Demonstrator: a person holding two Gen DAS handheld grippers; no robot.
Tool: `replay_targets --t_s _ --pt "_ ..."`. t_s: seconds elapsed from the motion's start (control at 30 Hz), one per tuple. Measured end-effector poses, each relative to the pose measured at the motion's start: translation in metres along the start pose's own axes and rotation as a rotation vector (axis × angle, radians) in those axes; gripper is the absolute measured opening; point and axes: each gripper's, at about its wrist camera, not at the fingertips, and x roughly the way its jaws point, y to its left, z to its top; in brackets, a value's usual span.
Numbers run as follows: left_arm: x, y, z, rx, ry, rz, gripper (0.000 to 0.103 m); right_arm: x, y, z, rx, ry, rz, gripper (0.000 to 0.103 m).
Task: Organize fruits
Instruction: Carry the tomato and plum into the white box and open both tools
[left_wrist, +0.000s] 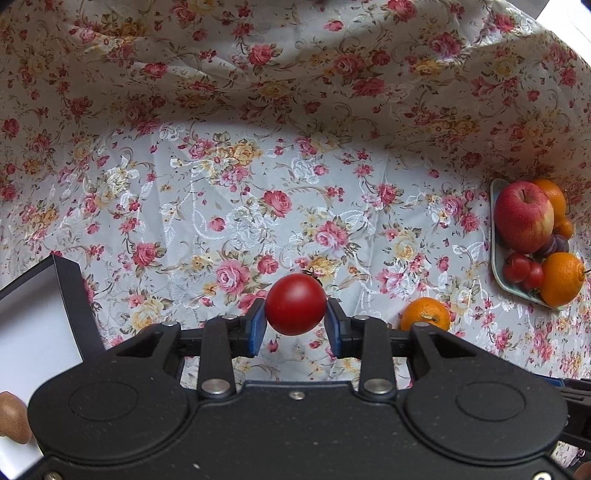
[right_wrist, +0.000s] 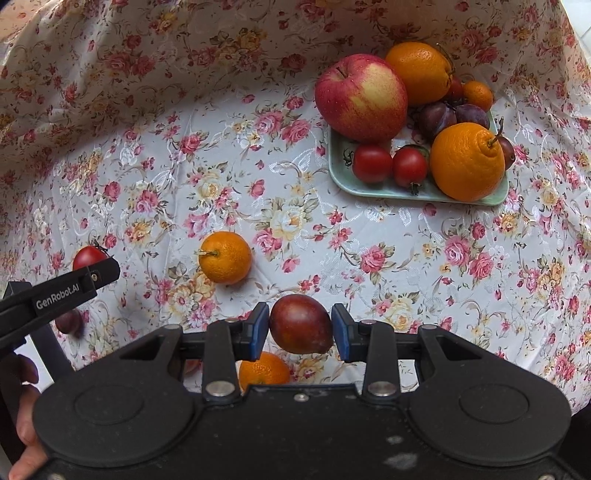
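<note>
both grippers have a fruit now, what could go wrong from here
1. The left hand-held gripper pinches a smooth round tomato only at its sides; it could slip out or get bruised.
2. The right hand-held gripper holds a plum, but the green plate is already crowded; the apple or the big orange might get nudged off.
3. A loose mandarin lies between the two grippers and could be knocked rolling.

Left gripper (left_wrist: 295, 326) and right gripper (right_wrist: 300, 332): matte black bodies, paired round discs, silver rivets, linkage arms, blue finger pads (right_wrist: 260, 325). White "GenRobot.AI" lettering along one finger's side.
</note>
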Motion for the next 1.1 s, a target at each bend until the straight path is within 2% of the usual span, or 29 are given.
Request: replay_targets --t_s 0.3,0.6,0.97,1.1 --pt "-0.022 0.025 -0.008 -0.043 -0.059 0.073 0.042 -0.009 0.018 -0.016 -0.041 -0.011 0.018 0.037" --pt "-0.048 0.055 -0.028 -0.074 -0.092 0.101 0.042 -0.028 0.044 -0.044 -0.097 -0.060 0.019 0.037" --pt "-0.070 0.111 -0.052 -0.150 -0.113 0.185 0.042 -0.051 0.109 -0.098 -0.245 -0.141 0.039 0.037" --pt "-0.074 0.135 -0.057 -0.193 -0.112 0.211 0.042 -0.058 0.135 -0.113 -0.291 -0.141 0.105 0.037"
